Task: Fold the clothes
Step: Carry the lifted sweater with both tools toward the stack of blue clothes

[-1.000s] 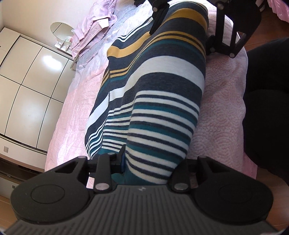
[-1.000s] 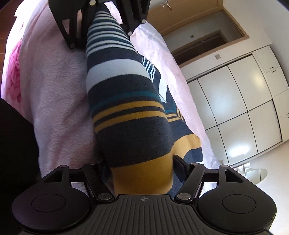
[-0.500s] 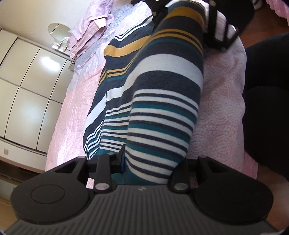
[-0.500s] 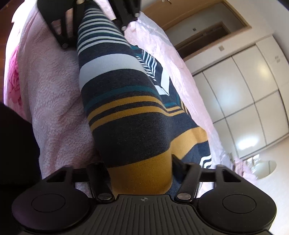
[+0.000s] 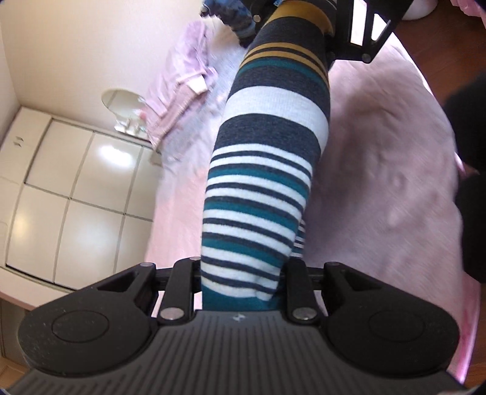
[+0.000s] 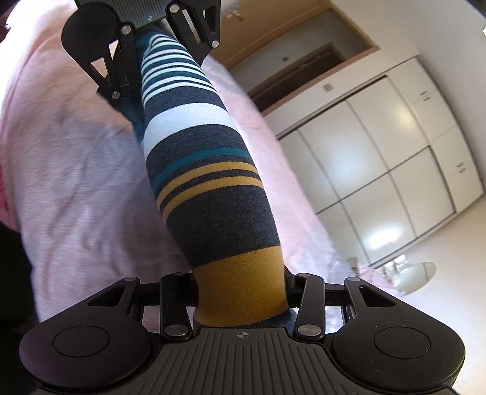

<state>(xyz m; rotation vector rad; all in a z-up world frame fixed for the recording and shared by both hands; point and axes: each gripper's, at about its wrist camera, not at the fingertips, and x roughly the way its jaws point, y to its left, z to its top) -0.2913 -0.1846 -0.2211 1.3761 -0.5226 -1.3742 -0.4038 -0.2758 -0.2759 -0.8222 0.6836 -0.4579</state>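
A striped garment [image 5: 267, 158] in navy, white, teal and mustard is stretched taut between my two grippers, lifted above the pink bed. My left gripper [image 5: 243, 273] is shut on its teal-and-white striped end. My right gripper [image 6: 241, 288] is shut on its mustard end; the garment [image 6: 206, 170] runs from it to the left gripper [image 6: 158, 33] at the top of the right wrist view. The right gripper [image 5: 331, 18] shows at the top of the left wrist view. The fingertips of both are hidden by the cloth.
The pink bedspread [image 5: 388, 158] lies under the garment. A lilac garment [image 5: 185, 91] lies crumpled at the bed's far side, with a dark garment [image 5: 234, 18] beyond it. White wardrobe doors [image 6: 379, 158] line the wall. A dark figure [image 5: 470, 170] stands at the bed's right edge.
Both grippers have risen and lifted the whole garment off the bed; the part that lay spread on the bedspread now hangs in a narrow taut band between them.
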